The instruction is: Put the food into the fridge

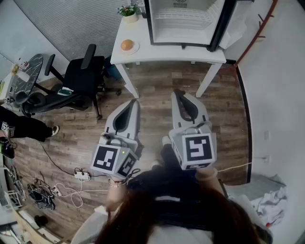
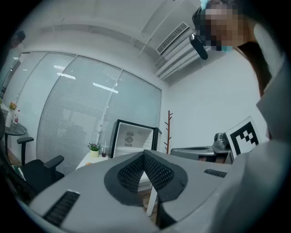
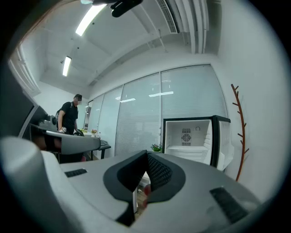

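Note:
A round bun [image 1: 127, 45] lies on a small white plate [image 1: 134, 49] on the white table [image 1: 164, 53], well ahead of me. To its right on the table stands a small black fridge [image 1: 183, 21] with its door [image 1: 221, 24] swung open and its white inside bare; it also shows as the fridge [image 2: 130, 139] and the fridge [image 3: 188, 139]. My left gripper [image 1: 135, 104] and right gripper [image 1: 179, 94] hang side by side over the wooden floor, short of the table, both shut with nothing in them. In its own view the left gripper [image 2: 143, 154] has its jaws touching, as does the right gripper [image 3: 146, 156].
A potted plant [image 1: 129, 10] stands at the table's back left corner. A black office chair [image 1: 81, 76] is left of the table, with a small round table [image 1: 24, 76] beyond it. Cables and a power strip [image 1: 82, 175] lie on the floor. A person [image 3: 69, 117] stands at the left. A coat stand [image 3: 241, 132] is beside the fridge.

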`<state>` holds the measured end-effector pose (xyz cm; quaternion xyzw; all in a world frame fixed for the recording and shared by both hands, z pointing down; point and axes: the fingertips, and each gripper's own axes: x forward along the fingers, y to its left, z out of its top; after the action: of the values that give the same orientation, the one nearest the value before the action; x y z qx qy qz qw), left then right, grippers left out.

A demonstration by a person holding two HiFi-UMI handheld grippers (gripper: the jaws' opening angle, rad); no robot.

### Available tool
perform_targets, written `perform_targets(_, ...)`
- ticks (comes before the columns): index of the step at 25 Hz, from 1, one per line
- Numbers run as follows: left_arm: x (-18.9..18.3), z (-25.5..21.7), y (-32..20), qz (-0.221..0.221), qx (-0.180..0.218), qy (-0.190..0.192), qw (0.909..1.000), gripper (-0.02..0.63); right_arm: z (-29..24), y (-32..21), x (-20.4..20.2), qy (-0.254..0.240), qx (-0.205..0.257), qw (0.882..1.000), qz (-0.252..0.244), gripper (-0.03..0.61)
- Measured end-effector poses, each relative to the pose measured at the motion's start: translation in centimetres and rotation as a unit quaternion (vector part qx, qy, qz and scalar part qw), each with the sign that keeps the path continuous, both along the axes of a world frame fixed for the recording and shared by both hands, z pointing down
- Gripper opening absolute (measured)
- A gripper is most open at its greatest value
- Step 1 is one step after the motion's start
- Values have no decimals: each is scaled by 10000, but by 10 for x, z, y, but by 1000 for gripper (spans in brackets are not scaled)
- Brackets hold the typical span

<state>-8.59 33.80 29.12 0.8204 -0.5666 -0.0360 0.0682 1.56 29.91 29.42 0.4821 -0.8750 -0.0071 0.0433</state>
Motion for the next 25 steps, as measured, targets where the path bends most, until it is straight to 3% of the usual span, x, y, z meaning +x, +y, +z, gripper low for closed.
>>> perform_targets(13,12,-2,-78,-10,105,79,9999,-6,5,-66,8,-5,15,9997,-229,-6)
perform_targets(25,30,0,-131,-379,69,-37,9993,-6,6,-122,28,16,132,9987,-489,-5)
